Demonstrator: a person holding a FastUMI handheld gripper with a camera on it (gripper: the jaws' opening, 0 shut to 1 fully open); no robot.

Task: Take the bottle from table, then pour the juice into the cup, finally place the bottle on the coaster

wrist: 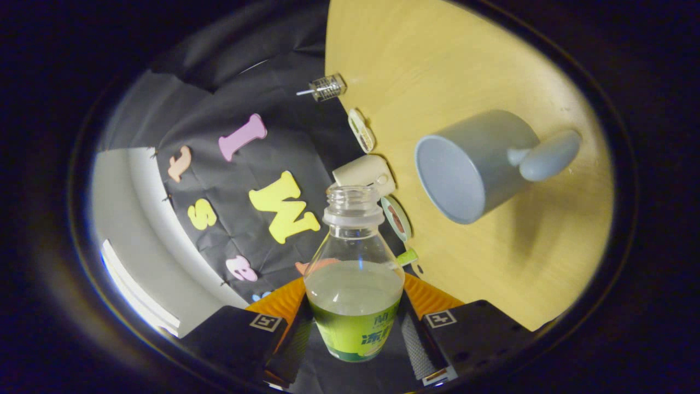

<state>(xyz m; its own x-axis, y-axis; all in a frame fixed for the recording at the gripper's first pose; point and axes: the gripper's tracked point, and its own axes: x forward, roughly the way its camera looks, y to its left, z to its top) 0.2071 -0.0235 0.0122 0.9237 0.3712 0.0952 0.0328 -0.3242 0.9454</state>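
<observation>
Between my gripper's closed fingers, the uncapped bottle is tilting

I am swinging it toward the grey cup mid-table; next I'm bringing its mouth over the rim

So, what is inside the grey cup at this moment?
The grey cup shows a bare inner wall; no juice is visible, though its bottom is hard to make out. The bottle, clamped between the gripper fingers, holds pale juice and has no cap.
</observation>
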